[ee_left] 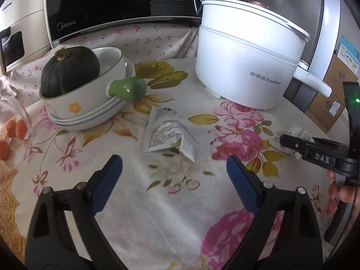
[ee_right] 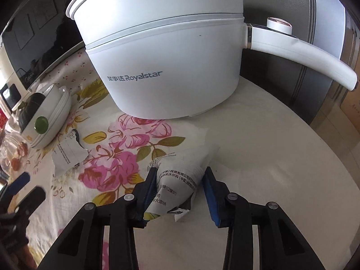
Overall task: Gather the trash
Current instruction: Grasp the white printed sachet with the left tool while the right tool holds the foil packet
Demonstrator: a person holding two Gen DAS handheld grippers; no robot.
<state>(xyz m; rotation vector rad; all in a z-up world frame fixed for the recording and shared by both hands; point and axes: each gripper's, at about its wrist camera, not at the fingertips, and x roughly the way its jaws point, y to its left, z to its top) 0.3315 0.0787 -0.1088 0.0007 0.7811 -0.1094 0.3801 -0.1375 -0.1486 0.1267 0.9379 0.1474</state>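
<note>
I am seeing my right gripper (ee_right: 180, 193) with its blue-padded jaws straddling a crumpled white printed paper wrapper (ee_right: 177, 180); the left pad is pressing on the paper, but on the right I cannot tell whether the pad is touching, so I am not calling this a firm grasp. This wrapper is lying near the right-hand edge of the tabletop, where the flowered cloth is giving way to plain cream surface (ee_right: 270, 157). In the left wrist view the same gripper is showing at the right edge, over that scrap, with the person's fingers (ee_left: 342, 191) wrapping its handle.

My left gripper (ee_left: 174, 177) is hanging released, jaws wide apart with nothing between them, over the white tablecloth with pink roses and yellow leaves (ee_left: 157, 213). Just beyond its fingertips, toward the middle of the tabletop, a second torn white printed packet (ee_left: 166, 132) is lying flat, apart from both pads.

Farther back a white Royalstar electric cooking pot with a long handle (ee_left: 243, 67) is standing toward the far right. Toward the far left, a stack of white ceramic bowls (ee_left: 90, 105) is holding a dark green squat pumpkin (ee_left: 69, 72), with a green pear-shaped ceramic piece (ee_left: 128, 88) leaning against the stack. At the left edge small orange fruits (ee_left: 15, 128) are sitting beside clear glass. A black-fronted Midea microwave oven (ee_left: 112, 6) is closing off the back edge
</note>
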